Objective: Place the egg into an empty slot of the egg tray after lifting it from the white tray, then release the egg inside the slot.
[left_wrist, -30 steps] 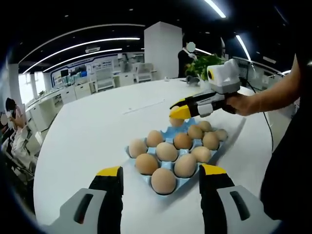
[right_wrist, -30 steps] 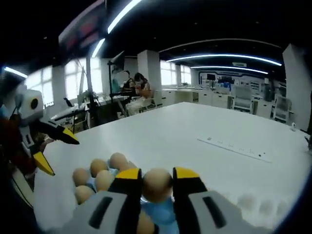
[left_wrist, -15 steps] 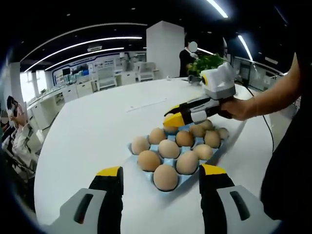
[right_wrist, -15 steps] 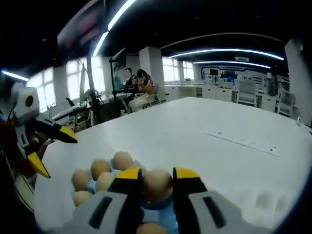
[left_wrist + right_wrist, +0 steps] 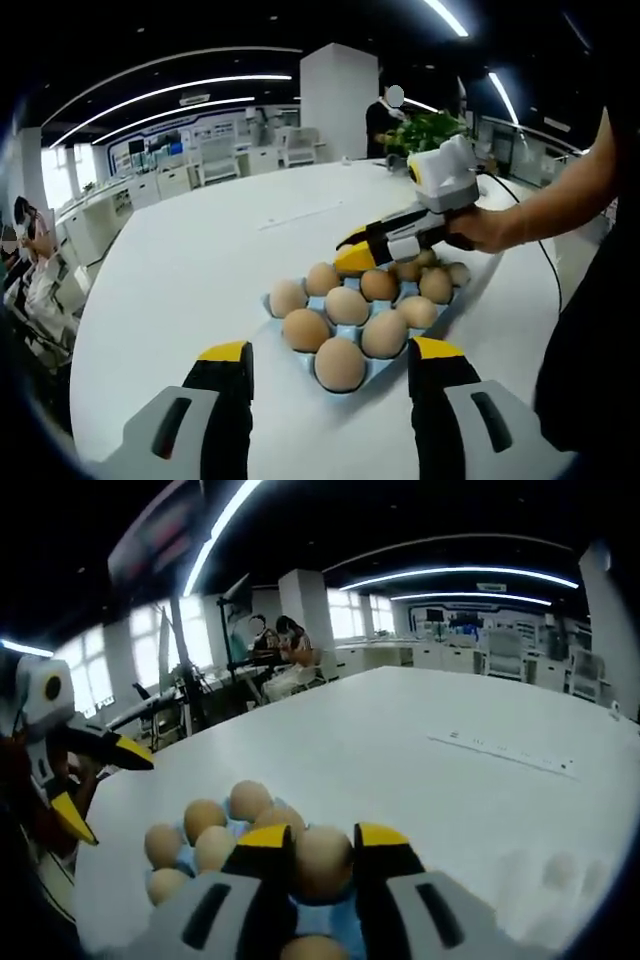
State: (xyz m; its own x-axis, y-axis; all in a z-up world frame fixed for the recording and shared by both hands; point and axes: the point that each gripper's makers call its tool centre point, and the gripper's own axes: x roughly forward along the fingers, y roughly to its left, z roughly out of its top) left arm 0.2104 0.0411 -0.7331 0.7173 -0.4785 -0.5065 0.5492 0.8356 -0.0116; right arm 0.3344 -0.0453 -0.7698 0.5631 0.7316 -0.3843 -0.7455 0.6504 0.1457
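A blue egg tray (image 5: 366, 377) holding several brown eggs lies on the white table. In the left gripper view my left gripper (image 5: 327, 362) stands open just before the tray's near end, nothing between its jaws. My right gripper (image 5: 352, 258) comes in from the right, held by a hand, low over the tray's far side. In the right gripper view that gripper (image 5: 320, 844) is shut on a brown egg (image 5: 321, 861), right above the blue tray (image 5: 320, 922). The other eggs (image 5: 205, 820) lie to its left. My left gripper (image 5: 90, 785) shows open at the far left.
The big white table (image 5: 190, 270) stretches wide around the tray, with a flat strip (image 5: 510, 754) lying on it. A person's arm and dark clothes (image 5: 590, 300) stand at the right. Desks, chairs, a plant (image 5: 420, 130) and seated people lie beyond the table.
My right gripper has sunk lower with the egg, down toward the tray's far side. The left gripper has stayed open; its view shifted slightly.
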